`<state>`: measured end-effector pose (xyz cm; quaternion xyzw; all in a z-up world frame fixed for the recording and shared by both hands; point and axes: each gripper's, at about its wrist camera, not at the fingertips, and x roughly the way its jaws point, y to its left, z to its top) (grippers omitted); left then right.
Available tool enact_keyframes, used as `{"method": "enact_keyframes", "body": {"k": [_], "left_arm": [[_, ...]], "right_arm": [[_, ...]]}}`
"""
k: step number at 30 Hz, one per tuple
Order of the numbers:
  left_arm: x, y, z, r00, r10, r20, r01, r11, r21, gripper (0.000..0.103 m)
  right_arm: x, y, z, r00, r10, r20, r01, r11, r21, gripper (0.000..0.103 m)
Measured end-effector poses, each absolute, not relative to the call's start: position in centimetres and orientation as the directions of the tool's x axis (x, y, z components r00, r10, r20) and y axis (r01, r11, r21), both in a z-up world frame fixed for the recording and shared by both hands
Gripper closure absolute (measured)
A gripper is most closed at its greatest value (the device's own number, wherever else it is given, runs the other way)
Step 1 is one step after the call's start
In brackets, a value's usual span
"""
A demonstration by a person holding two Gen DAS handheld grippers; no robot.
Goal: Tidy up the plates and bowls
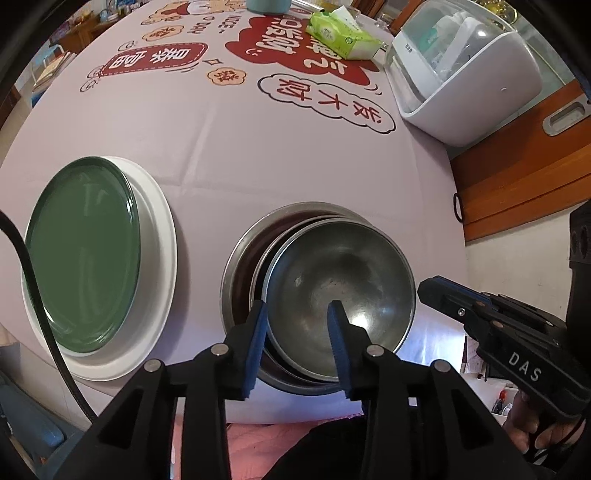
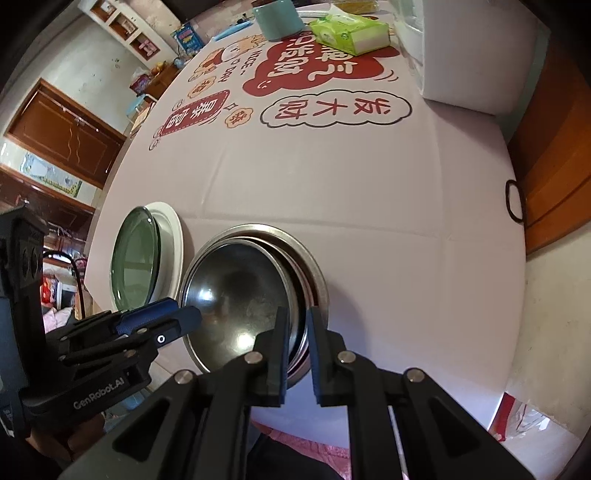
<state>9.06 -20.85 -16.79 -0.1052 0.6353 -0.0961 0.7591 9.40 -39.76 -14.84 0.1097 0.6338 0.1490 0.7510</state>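
Note:
A small steel bowl [image 1: 340, 284] sits tilted inside a stack of larger steel bowls [image 1: 240, 258] near the table's front edge. A green plate [image 1: 83, 254] lies on a white plate [image 1: 159, 236] to the left. My left gripper [image 1: 297, 317] is open, its fingers astride the small bowl's near left rim. My right gripper [image 2: 298, 325] has its jaws narrowly apart around the near right rim of the bowls [image 2: 236, 288]; a firm grip is unclear. The plates also show in the right wrist view [image 2: 135, 254].
A white countertop appliance [image 1: 469, 66] stands at the back right. A green tissue pack [image 1: 343, 33] and a teal cup [image 2: 279, 18] sit at the far side. A black hair tie [image 2: 514, 201] lies at the table's right edge, beside a wooden door.

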Motion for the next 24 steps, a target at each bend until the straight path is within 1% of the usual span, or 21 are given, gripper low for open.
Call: {"method": "enact_keyframes", "body": {"k": [2, 4, 5, 8, 11, 12, 13, 15, 17, 19, 21, 24], "left_arm": [[8.9, -20.7, -16.6, 0.185, -0.277, -0.943, 0.011, 0.960, -0.280, 0.068], [8.7, -20.5, -16.3, 0.199, -0.277, -0.940, 0.006, 0.960, -0.281, 0.059], [8.5, -20.4, -16.1, 0.213, -0.276, -0.937, 0.005, 0.960, -0.282, 0.052], [8.1, -20.2, -15.7, 0.247, -0.281, -0.927, 0.006, 0.958, -0.288, 0.050], [7.7, -20.0, -15.6, 0.259, -0.287, -0.922, 0.005, 0.955, -0.296, 0.045], [7.7, -19.8, -15.6, 0.259, -0.289, -0.922, 0.002, 0.954, -0.298, 0.043], [7.7, -19.9, -15.8, 0.257, -0.290, -0.922, -0.002, 0.954, -0.300, 0.043], [7.5, -19.7, -16.3, 0.250, -0.294, -0.922, -0.016, 0.951, -0.308, 0.041], [7.3, -19.3, -16.7, 0.243, -0.301, -0.922, -0.028, 0.948, -0.317, 0.039], [7.2, -19.2, -17.1, 0.238, -0.306, -0.922, -0.037, 0.945, -0.324, 0.037], [7.0, -19.0, -17.5, 0.233, -0.313, -0.921, -0.048, 0.942, -0.332, 0.036], [6.9, -18.8, -18.0, 0.228, -0.322, -0.919, -0.063, 0.937, -0.344, 0.033]], "right_arm": [[9.4, -40.3, -15.0, 0.155, 0.375, -0.914, -0.059, 0.927, 0.371, 0.092], [9.3, -40.9, -15.2, 0.161, 0.392, -0.906, -0.032, 0.919, 0.392, 0.092], [9.2, -41.1, -15.3, 0.163, 0.399, -0.902, -0.020, 0.916, 0.401, 0.092], [8.9, -41.6, -15.4, 0.172, 0.418, -0.892, 0.010, 0.905, 0.426, 0.092], [8.7, -42.2, -15.7, 0.188, 0.444, -0.876, 0.048, 0.887, 0.460, 0.091], [8.6, -42.4, -15.8, 0.192, 0.451, -0.872, 0.061, 0.881, 0.469, 0.088], [8.4, -42.6, -16.0, 0.192, 0.454, -0.870, 0.073, 0.878, 0.474, 0.082], [8.3, -42.9, -16.3, 0.192, 0.461, -0.866, 0.091, 0.871, 0.484, 0.074], [8.1, -43.1, -16.6, 0.193, 0.481, -0.855, 0.107, 0.856, 0.506, 0.071], [8.0, -43.3, -17.0, 0.188, 0.497, -0.847, 0.122, 0.844, 0.522, 0.063], [7.8, -43.4, -17.5, 0.176, 0.510, -0.842, 0.139, 0.834, 0.534, 0.058], [7.6, -43.5, -18.2, 0.157, 0.529, -0.834, 0.163, 0.819, 0.550, 0.054]]}}
